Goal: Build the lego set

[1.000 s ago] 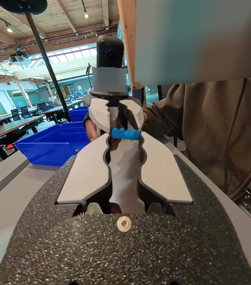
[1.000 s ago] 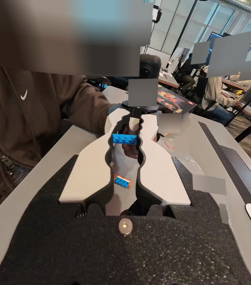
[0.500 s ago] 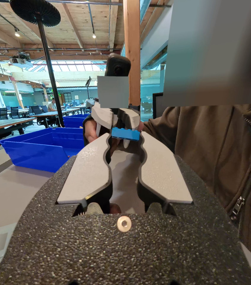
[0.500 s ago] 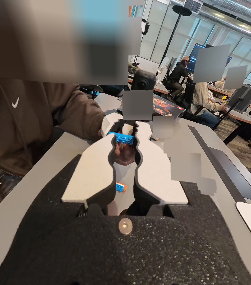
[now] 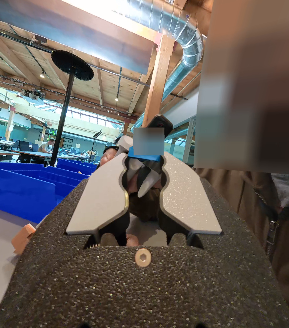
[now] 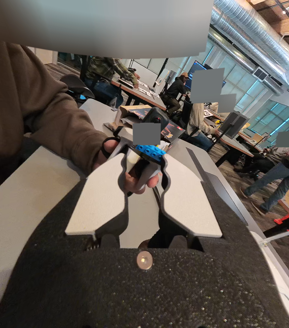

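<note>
Open-plan office with timber ceiling; two hand-held grippers meet tip to tip above a grey table.

Left gripper and right gripper face each other, raised off the table; a blue lego brick spans the fingertips, studs up and slightly tilted, and both pairs of fingers appear closed on it. Blue bins stand on the table to one side, a printed box behind.

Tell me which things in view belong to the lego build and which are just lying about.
In use:
blue lego brick, gripped from both ends
left claw
right claw
lego set box

Lying about:
blue bins
orange piece on the table
</note>
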{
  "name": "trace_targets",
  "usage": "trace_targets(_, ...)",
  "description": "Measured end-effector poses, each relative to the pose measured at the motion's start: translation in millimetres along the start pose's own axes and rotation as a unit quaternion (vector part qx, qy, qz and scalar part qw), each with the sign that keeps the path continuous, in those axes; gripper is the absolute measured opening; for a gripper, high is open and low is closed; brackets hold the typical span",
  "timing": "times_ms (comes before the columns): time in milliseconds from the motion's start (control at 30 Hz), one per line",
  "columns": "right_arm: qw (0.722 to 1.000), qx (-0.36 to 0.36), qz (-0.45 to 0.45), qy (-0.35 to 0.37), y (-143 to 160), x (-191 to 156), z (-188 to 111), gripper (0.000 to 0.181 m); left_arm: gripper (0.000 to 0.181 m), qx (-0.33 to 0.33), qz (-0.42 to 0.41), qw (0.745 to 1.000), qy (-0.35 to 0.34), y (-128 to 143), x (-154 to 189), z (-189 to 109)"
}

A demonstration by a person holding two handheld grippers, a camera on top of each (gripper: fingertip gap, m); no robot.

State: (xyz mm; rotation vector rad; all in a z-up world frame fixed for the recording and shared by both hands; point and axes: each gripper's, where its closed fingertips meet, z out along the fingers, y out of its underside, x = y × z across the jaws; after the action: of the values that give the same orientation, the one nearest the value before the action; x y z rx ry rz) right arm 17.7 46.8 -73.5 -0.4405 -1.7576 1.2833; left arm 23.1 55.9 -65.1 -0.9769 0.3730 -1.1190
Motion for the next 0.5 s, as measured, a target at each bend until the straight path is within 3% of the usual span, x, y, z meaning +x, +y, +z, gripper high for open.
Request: trace_targets(500, 0.999, -0.006, 0.03, -0.013, 3, -2, 1, 0.04, 0.034, -0.028, 0.022, 0.999, 0.007, 14, 2, 4)
